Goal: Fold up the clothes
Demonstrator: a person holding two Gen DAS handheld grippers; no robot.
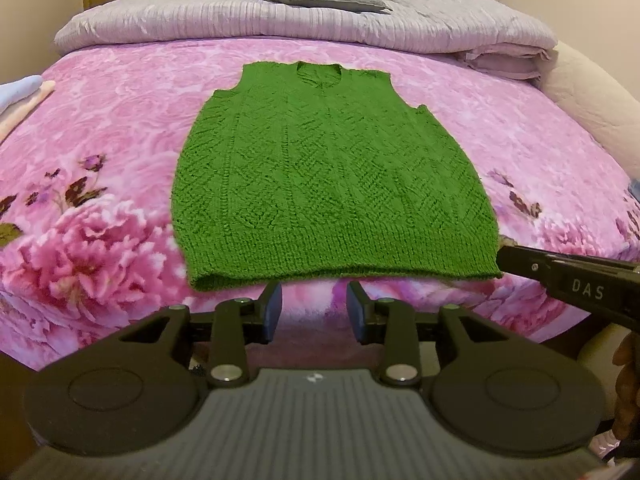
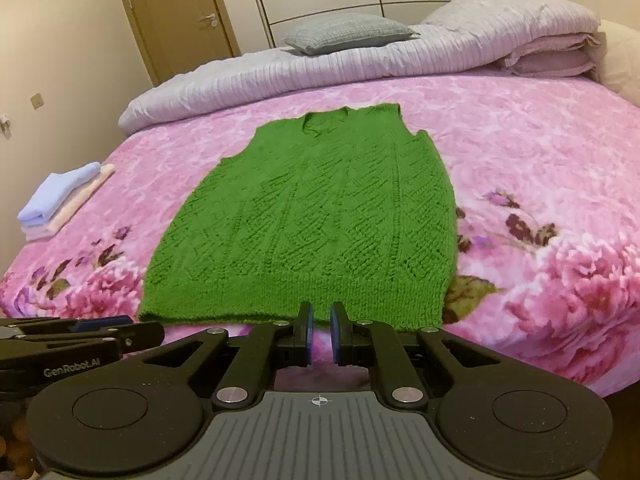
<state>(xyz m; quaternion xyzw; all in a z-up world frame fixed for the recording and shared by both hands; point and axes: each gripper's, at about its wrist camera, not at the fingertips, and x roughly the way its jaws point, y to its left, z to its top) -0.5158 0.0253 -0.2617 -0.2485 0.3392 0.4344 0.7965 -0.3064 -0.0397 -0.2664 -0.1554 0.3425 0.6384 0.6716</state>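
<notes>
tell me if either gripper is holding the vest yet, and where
Neither. The left gripper is open and the right gripper nearly closed on nothing, both just short of the hem of the green vest, which lies flat on the bed.

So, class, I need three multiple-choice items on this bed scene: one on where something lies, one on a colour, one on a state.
1. Where does the small stack of folded pale clothes lie relative to the green knitted sleeveless vest, seen from the right wrist?
A. left
B. right
C. on top

2. What colour is the square textured cushion on the lilac quilt?
A. red
B. grey
C. yellow

3. How does the vest lie?
A. rolled up
B. folded in half
C. spread flat

Answers: 1 A, the stack sits near the bed's left edge; 2 B, it is plainly grey; 3 C, neckline, armholes and hem all show, unfolded on the pink floral blanket.
</notes>
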